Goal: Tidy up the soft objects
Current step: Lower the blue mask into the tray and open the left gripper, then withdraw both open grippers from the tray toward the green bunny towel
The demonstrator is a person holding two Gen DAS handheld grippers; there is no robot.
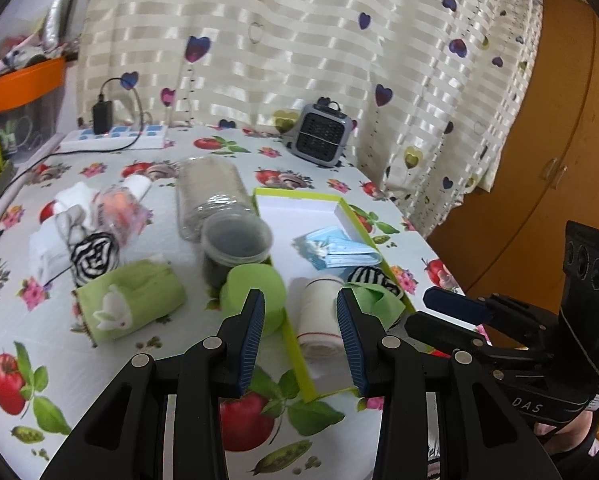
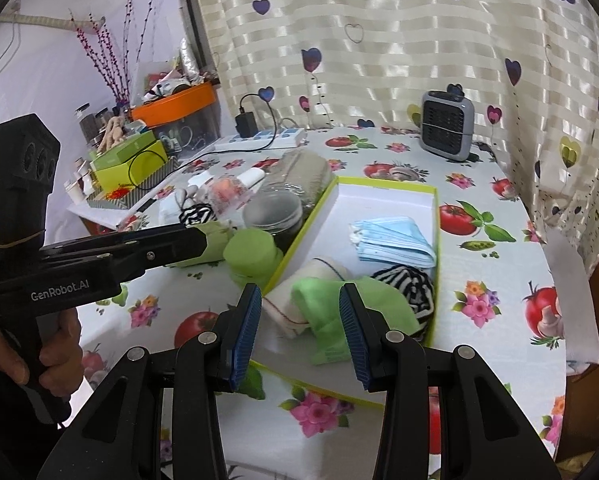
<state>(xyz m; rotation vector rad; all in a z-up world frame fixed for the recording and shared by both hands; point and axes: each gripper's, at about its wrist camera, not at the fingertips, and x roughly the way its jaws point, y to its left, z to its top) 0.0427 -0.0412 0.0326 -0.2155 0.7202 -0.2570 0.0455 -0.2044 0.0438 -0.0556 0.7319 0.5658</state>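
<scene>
Now, L fingers (image 1: 259, 312) apart, R fingers (image 2: 349, 312) apart

I'm seeing the green-rimmed box (image 2: 435, 216) lying open on the right. Inside it, blue face masks (image 2: 391, 242) are sitting stacked towards the far side, while a white bandage roll (image 2: 287, 304), a crumpled green cloth (image 2: 323, 316) and a zebra-striped bundle (image 2: 413, 286) are crowding together at the near end. Left of the box, a green roll (image 1: 255, 292) is standing just beside its wall. Further left, a green bunny towel (image 1: 129, 302) is lying on its side, with a second zebra-striped roll (image 1: 93, 254) and white cloths (image 1: 71, 200) sitting beyond it.
</scene>
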